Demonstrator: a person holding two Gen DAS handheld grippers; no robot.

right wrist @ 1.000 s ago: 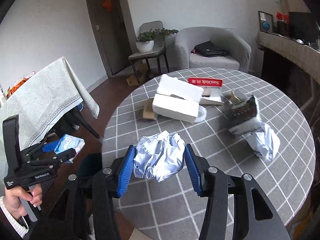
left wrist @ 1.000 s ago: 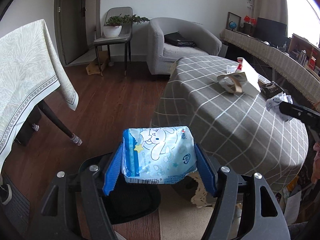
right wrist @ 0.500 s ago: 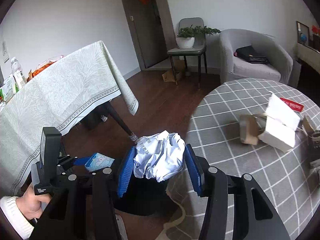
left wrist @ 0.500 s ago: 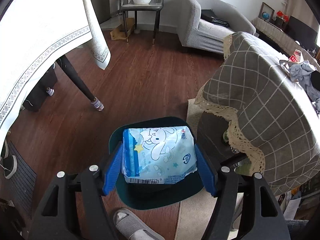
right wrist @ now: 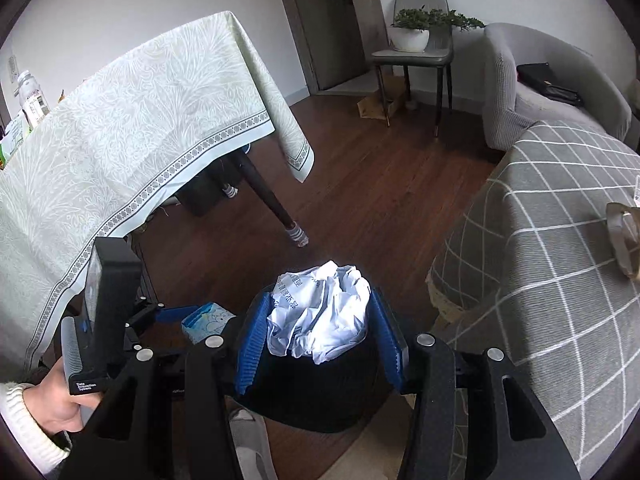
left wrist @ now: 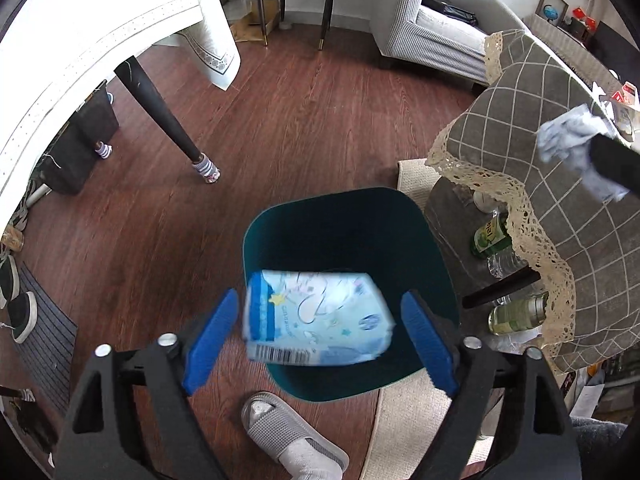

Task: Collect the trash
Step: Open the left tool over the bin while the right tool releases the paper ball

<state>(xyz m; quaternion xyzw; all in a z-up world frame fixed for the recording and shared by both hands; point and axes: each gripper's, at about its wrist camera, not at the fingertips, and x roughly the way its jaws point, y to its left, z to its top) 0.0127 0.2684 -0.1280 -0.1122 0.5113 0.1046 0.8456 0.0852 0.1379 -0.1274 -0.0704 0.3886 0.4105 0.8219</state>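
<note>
Tissue pack (left wrist: 316, 316), light blue with cartoon print and a barcode edge, blurred, sits over the open mouth of the bin (left wrist: 416, 216), between the blue pads of the left gripper (left wrist: 318, 340) but clear of both; a gap shows on each side, the jaws having just been opening and now standing spread wide. Bin, dark teal, stands on the wood floor (left wrist: 280, 120) with nothing visible in its dark interior. Paper wad (right wrist: 320, 316), crumpled white with printed text, is pinched between the pads of the right gripper (right wrist: 318, 336), above the bin's rim and on the side toward the round table (right wrist: 560, 240). Round table, grey check cloth with lace trim, stands just beside the bin; bottles (left wrist: 496, 240) rest on a shelf beneath it, near the bin. Slipper (left wrist: 288, 436), grey, sits on the floor touching the bin's near edge in the left view. Hand (right wrist: 60, 408) in a white knit cuff holds the left gripper's handle, to the bin's left in the right view. Second table (right wrist: 120, 128), pale patterned cloth, stands beyond the bin, well apart. Armchair (right wrist: 520, 80) and potted plant (right wrist: 416, 32) on a chair lie farther beyond the bin, by the wall.
</note>
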